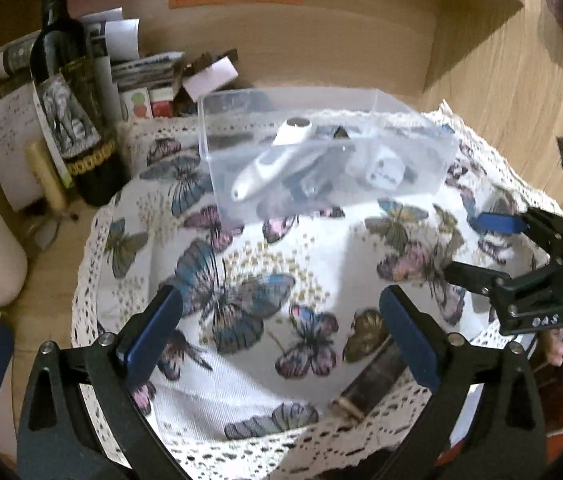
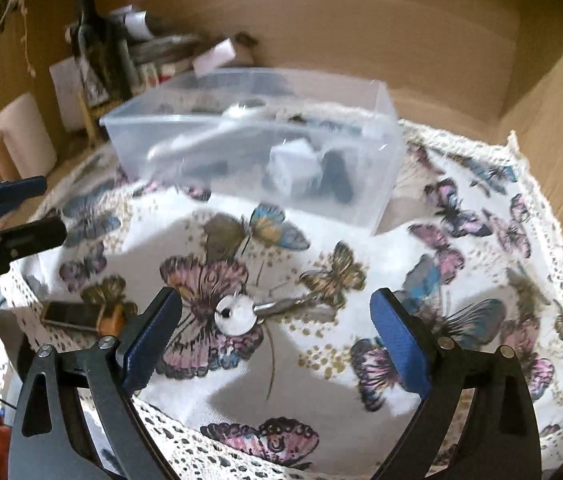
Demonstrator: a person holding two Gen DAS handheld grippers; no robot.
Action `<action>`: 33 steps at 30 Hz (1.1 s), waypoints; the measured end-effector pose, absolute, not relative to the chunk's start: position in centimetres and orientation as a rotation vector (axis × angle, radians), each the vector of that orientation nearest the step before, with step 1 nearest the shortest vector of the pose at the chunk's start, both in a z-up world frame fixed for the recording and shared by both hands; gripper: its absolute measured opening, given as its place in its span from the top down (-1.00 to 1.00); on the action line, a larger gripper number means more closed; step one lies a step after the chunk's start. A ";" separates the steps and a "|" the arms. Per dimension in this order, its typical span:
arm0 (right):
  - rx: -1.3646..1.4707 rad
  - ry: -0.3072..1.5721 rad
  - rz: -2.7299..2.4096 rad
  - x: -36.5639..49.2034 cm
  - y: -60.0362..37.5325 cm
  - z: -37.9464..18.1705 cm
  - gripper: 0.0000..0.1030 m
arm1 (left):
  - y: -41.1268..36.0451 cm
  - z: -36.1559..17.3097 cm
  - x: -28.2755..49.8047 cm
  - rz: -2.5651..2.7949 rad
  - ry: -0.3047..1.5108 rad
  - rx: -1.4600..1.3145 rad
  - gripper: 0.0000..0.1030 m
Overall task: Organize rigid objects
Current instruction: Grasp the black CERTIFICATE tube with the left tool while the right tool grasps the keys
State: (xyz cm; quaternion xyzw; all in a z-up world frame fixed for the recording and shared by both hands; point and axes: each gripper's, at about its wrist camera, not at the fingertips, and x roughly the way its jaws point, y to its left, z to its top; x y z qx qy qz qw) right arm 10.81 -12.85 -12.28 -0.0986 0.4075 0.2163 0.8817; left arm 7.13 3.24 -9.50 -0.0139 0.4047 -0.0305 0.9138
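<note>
A: anything readable in here?
B: barely lol. The right claw [image 1: 463, 246] body has embossed letters, looks like "DAS". The wine bottle [image 1: 67, 92] label just shows an elephant, and the notepaper's [image 1: 9, 132] handwriting is too blurry.

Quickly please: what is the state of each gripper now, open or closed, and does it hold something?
Left gripper: open, holding nothing.
Right gripper: open, holding nothing; a key lies on the cloth between its fingers.

Open cloth [image 2: 321, 380] before box [image 2: 361, 200]; key [image 2: 237, 314] between.
</note>
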 end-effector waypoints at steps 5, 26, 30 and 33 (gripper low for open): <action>-0.254 0.911 0.458 11.8 -11.8 -13.8 -0.69 | 2.5 -10.0 6.3 -0.086 0.844 -0.020 -0.94; -0.146 0.767 0.390 8.0 -15.9 -10.8 -0.26 | -2.2 -12.5 5.1 -0.173 0.876 0.031 0.56; -0.129 0.731 0.387 7.9 -15.9 -9.8 -0.26 | -1.4 -12.4 5.4 -0.171 0.878 0.002 0.56; -0.117 0.700 0.386 7.9 -15.9 -8.9 -0.27 | -0.7 -11.6 5.7 -0.156 0.856 -0.015 0.56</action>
